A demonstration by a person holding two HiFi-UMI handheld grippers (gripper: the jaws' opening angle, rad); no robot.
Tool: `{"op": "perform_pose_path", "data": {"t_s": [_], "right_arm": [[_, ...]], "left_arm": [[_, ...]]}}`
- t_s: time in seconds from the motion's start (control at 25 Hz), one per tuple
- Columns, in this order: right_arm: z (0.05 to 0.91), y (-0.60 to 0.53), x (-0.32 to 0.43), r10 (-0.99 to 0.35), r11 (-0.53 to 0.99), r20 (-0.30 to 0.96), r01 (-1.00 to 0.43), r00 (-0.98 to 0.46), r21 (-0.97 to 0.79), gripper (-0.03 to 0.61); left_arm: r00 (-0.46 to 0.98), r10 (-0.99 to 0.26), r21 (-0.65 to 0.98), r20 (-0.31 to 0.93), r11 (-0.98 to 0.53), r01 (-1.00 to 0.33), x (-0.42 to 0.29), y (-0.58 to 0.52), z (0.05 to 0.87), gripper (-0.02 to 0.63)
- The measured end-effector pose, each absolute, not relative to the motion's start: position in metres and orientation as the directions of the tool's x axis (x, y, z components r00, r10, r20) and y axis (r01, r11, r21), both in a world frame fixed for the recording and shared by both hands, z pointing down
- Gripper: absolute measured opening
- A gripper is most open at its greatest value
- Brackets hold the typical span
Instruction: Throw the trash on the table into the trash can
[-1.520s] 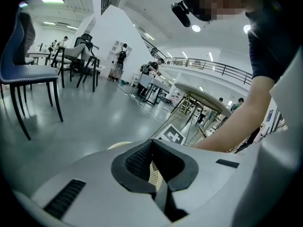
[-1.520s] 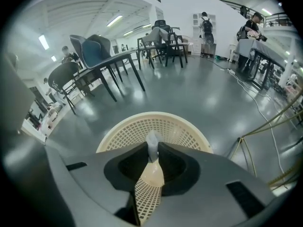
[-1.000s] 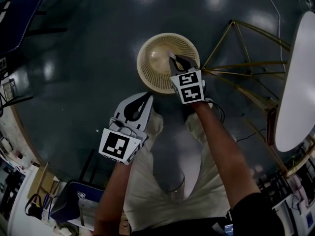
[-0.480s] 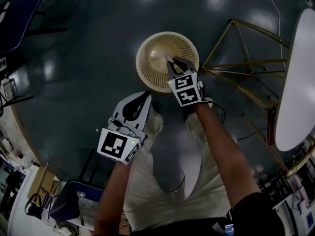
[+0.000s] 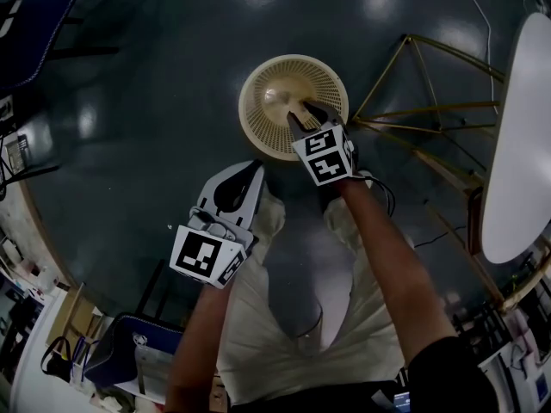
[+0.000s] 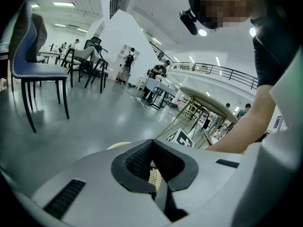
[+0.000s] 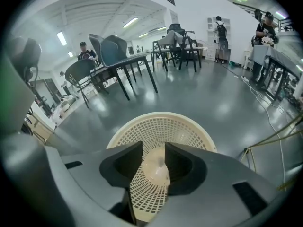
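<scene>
A cream mesh trash can [image 5: 251, 117] stands on the dark floor in front of the person's legs. My right gripper [image 5: 303, 110] hangs over its mouth and points steeply down into it. Its jaws have just been opening and stand apart with nothing between them. In the right gripper view [image 7: 154, 159] the trash can [image 7: 161, 129] fills the gap, and a pale lump [image 7: 158, 170] lies at its bottom. My left gripper [image 5: 256, 170] is held lower left of the can above the person's thigh. Its tips [image 6: 151, 142] meet, holding nothing.
A white oval table [image 5: 516, 144] on thin gold legs [image 5: 413, 119] stands to the right of the can. A blue chair [image 5: 34, 24] is at the upper left and a bag [image 5: 129, 360] lies at the lower left. Chairs [image 7: 118, 56] and people stand farther off.
The right gripper has shifted slightly left over the can and its jaws have parted. The left gripper has stayed where it was.
</scene>
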State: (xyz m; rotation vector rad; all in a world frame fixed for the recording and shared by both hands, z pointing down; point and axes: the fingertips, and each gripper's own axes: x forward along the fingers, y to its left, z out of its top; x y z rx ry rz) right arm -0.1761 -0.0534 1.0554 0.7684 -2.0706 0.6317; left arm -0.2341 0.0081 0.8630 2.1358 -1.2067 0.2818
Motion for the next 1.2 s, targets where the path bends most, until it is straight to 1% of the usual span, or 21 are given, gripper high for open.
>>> {"op": "perform_pose_path", "data": {"t_s": [0.12,0.16,0.24,0.28,0.4,0.8,1.0,1.2], "right_arm": [[1.053,-0.055,-0.172,-0.307,0.685,0.826,-0.712,-0.473,-0.153,0.153],[1.051,-0.056,-0.17,-0.313,0.687,0.826,-0.713,-0.469,-0.144,0.136],[1.043,-0.057,-0.167,-0.332,0.692,0.825,-0.713,-0.457,-0.116,0.071],[1.038,-0.057,-0.166,-0.341,0.694,0.823,-0.712,-0.454,-0.106,0.053],[1.015,-0.057,-0.165,-0.359,0.691,0.813,-0.716,-0.459,-0.099,0.032],[0.914,-0.053,-0.157,-0.376,0.702,0.783,-0.704,-0.495,-0.108,0.018],[0.838,-0.048,-0.155,-0.397,0.698,0.744,-0.703,-0.538,-0.136,0.018],[0.756,-0.055,-0.152,-0.433,0.654,0.685,-0.728,-0.585,-0.208,0.018]], "left_arm": [[0.549,-0.686,0.438,0.478,-0.356,-0.825,-0.231,0.008,0.861,0.015],[0.549,-0.687,0.438,0.477,-0.356,-0.826,-0.23,0.008,0.861,0.015],[0.548,-0.69,0.436,0.473,-0.357,-0.826,-0.23,0.01,0.856,0.015],[0.547,-0.691,0.435,0.472,-0.357,-0.826,-0.23,0.011,0.852,0.015],[0.545,-0.697,0.432,0.466,-0.358,-0.827,-0.229,0.013,0.837,0.015],[0.537,-0.716,0.418,0.446,-0.364,-0.833,-0.225,0.014,0.756,0.015],[0.534,-0.724,0.406,0.436,-0.371,-0.835,-0.226,0.013,0.7,0.015],[0.533,-0.73,0.396,0.427,-0.379,-0.836,-0.224,0.005,0.646,0.015]]}}
